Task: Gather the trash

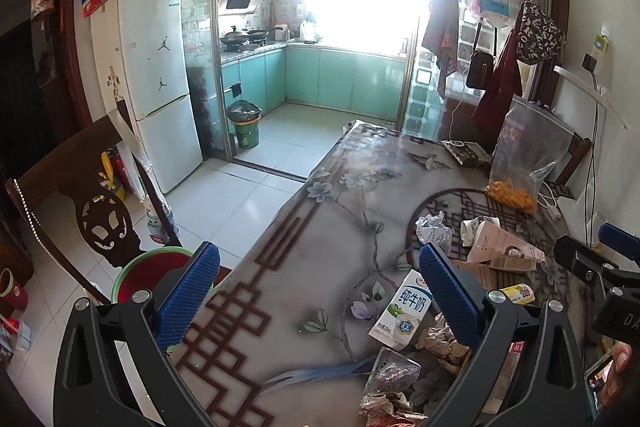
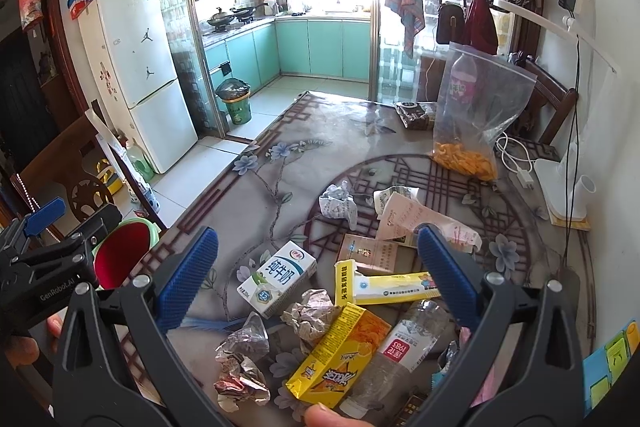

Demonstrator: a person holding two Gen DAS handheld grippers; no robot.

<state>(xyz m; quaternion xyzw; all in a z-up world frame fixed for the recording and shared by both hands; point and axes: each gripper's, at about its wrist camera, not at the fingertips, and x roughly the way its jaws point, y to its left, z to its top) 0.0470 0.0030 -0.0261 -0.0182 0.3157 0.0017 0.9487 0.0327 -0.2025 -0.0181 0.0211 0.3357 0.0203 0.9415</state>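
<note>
Both tongs released, blue ribbed pads spread wide, nothing between them: left gripper (image 1: 318, 285) above the near table edge, right gripper (image 2: 318, 267) over the heap of trash. Glossy table (image 2: 280, 171) under a clear film, printed with pale flowers and maroon lattice.

Trash strewn across the near right part of the table:
- boxy white milk carton (image 2: 277, 279), blue-green print, flat on its side at the left of the heap
- yellow juice carton (image 2: 338, 355), dented, near edge, touching a clear ribbed plastic bottle (image 2: 396, 351) with a red label
- long yellow-and-white box (image 2: 384, 287), flap open, just beyond the juice carton
- crumpled foil wrappers (image 2: 240, 359), silvery and creased, nearest left
- wadded grey paper (image 2: 312, 315) between milk carton and juice carton
- white crumpled paper ball (image 2: 338, 205), farther off, apart from the heap
- pink-white slip of paper (image 2: 424, 223) and a flat brown card box (image 2: 370, 253) behind the right pad

Farther right: tall clear zip bag (image 2: 476, 111), orange snacks at the bottom; dark packet (image 2: 416, 115) beside it; white cable and plug (image 2: 520, 171); white lamp base (image 2: 564, 187).

Left, off the table: green-rimmed red bin (image 2: 124, 255) on the tiled floor beside a carved dark wooden chair (image 1: 92, 195); white fridge (image 1: 156, 75) beyond.
</note>
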